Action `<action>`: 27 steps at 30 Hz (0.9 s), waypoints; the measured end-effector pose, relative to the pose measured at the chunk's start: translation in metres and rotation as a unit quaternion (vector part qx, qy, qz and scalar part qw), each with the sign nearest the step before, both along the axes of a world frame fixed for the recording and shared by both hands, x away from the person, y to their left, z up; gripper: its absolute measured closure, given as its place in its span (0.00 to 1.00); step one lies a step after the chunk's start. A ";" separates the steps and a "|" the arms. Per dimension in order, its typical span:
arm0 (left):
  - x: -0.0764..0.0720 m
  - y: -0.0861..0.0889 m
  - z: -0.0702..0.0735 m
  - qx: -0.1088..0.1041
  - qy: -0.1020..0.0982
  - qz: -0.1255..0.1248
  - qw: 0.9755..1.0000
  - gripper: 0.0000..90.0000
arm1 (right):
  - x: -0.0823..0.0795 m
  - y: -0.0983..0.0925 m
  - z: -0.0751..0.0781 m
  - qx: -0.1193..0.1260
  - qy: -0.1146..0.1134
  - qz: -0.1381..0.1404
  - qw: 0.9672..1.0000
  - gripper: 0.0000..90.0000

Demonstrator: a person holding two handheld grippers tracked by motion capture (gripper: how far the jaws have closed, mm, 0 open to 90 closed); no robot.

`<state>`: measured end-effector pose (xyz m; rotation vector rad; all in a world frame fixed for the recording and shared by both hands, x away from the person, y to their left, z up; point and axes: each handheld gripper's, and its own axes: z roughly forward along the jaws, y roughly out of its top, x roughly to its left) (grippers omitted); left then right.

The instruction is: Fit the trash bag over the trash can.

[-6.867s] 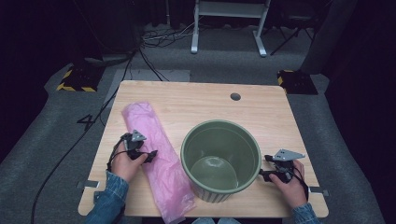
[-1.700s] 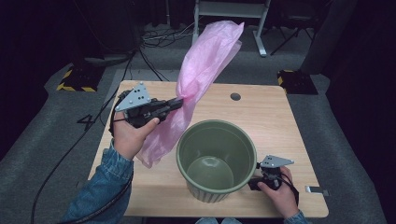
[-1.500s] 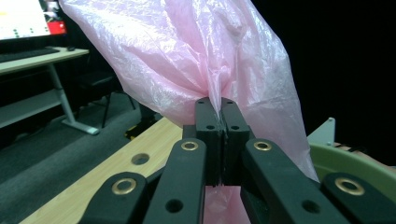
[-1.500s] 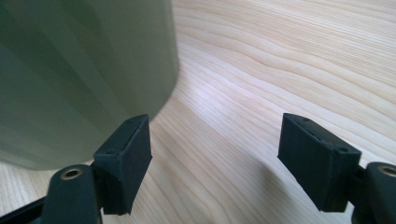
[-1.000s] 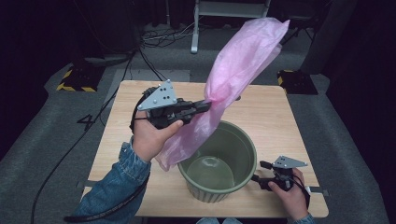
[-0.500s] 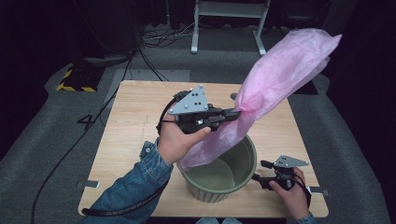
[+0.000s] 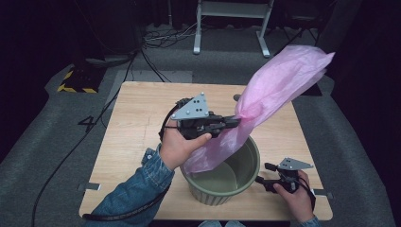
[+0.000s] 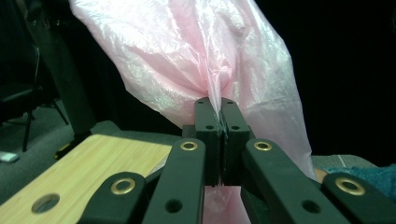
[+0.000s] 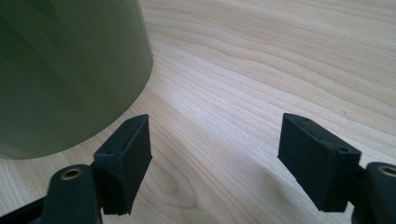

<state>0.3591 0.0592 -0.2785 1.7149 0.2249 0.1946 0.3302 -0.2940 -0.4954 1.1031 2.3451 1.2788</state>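
A thin pink plastic bag [image 7: 279, 92] billows up to the right, its lower end hanging into the green bin [image 7: 246, 172] at the table's front. My left gripper [image 7: 235, 121] is shut on the bag's gathered middle, held above the bin's rim. In the left gripper view the pads [image 8: 221, 116] pinch the pink bag [image 8: 196, 51] tightly. My right gripper [image 7: 261, 179] rests low on the table just right of the bin, open with nothing between its jaws. In the right gripper view its wide-apart fingers [image 9: 123, 158] stand beside the bin's wall [image 9: 65, 70].
The wooden table [image 7: 137, 118] has a small round hole [image 7: 237, 97] near its far edge. Cables [image 7: 156, 38] and a white stand [image 7: 231, 19] lie on the grey floor beyond. A black-and-yellow marked block [image 7: 75, 80] sits at the far left.
My left gripper carried the bag to the right and a little down, over the bin, and the bag's lower end now hangs inside it. The right gripper stayed put.
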 end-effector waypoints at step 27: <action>-0.044 0.070 -0.042 0.069 0.028 0.037 0.997 0.96 | 0.000 0.004 -0.001 0.005 0.008 0.005 1.000 0.28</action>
